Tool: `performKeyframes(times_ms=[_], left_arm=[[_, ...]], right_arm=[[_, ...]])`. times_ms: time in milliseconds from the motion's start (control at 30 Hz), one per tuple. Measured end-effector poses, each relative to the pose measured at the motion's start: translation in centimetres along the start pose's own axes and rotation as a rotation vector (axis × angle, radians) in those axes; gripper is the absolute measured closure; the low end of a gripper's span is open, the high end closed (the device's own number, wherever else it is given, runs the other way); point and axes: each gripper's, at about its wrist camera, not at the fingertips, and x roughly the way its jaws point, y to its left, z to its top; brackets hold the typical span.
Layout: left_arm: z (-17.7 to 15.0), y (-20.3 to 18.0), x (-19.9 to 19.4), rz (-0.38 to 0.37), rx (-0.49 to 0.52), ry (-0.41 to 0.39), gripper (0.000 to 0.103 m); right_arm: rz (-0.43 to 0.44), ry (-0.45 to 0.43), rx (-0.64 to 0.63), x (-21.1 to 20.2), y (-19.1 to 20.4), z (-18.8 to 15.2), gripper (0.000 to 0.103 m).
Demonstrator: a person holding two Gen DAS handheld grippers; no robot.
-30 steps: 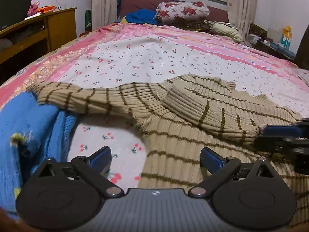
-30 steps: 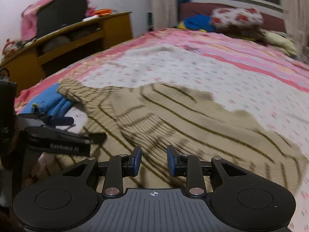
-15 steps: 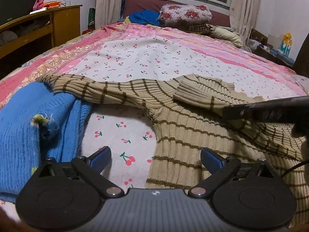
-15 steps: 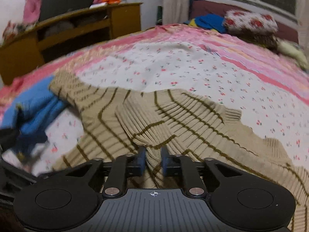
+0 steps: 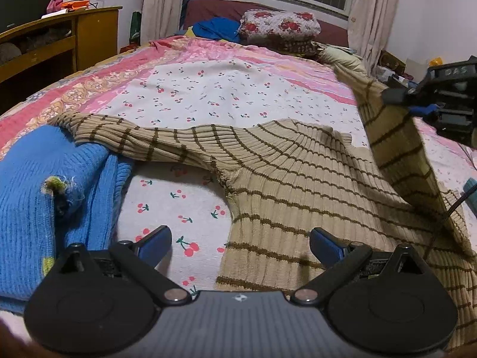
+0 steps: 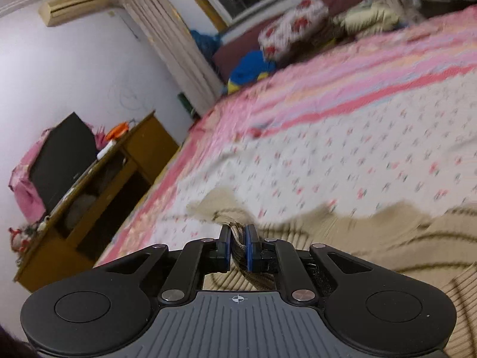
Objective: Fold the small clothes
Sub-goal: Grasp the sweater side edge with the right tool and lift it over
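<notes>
Right jaws: my right gripper [image 6: 237,246] is clamped on a bunch of the striped sweater [image 5: 298,185], knit squeezed between the blue pads
Left jaws: my left gripper [image 5: 240,240] is spread wide and holds nothing; one finger hangs over bare sheet, the other over the sweater's lower body
Held part: from the left view the right gripper [image 5: 417,101] has what looks like one sleeve [image 5: 396,149] raised off the bed, hanging as a taut flap above the sweater's right side
Sweater position: the body lies flat on the cherry-print bedsheet [image 5: 208,95], near me; the other sleeve [image 5: 134,137] stretches out to the left and its cuff end rests against the blue knit garment [image 5: 44,194]
Progress: early, I judge; no fold is set down, the lifted sleeve is in the air and not laid across the chest
Left to do: bring this sleeve in over the body, do the same with the far sleeve, then fold the body up; the blue knit looks unfolded too
Right pose: held high and rolled to one side, horizon steeply tilted, picture blurred, so I take it to be moving
Left pose: low and level just above the hem, pointing along the bed toward the pillows [image 5: 280,26]
</notes>
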Motion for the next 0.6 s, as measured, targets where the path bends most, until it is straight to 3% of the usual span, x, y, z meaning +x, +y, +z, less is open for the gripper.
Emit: performKeyframes(times_ms=[200, 300, 467, 600], left_arm=[[-0.1, 0.0, 0.0, 0.0, -0.002, -0.003, 0.0], [-0.1, 0.1, 0.1, -0.004, -0.006, -0.006, 0.0], [0.0, 0.0, -0.1, -0.015, -0.003, -0.025, 0.0], [1.0, -0.9, -0.6, -0.044, 0.01, -0.091, 0.0]], right_arm=[[-0.015, 0.194, -0.234, 4.7, 2.8, -4.7, 0.088], [-0.015, 0.286, -0.259, 6.0, 2.6, -6.5, 0.086], [0.027, 0.174, -0.181, 1.3, 0.9, -5.1, 0.075], [-0.071, 0.094, -0.144, -3.3, -2.5, -4.6, 0.075]])
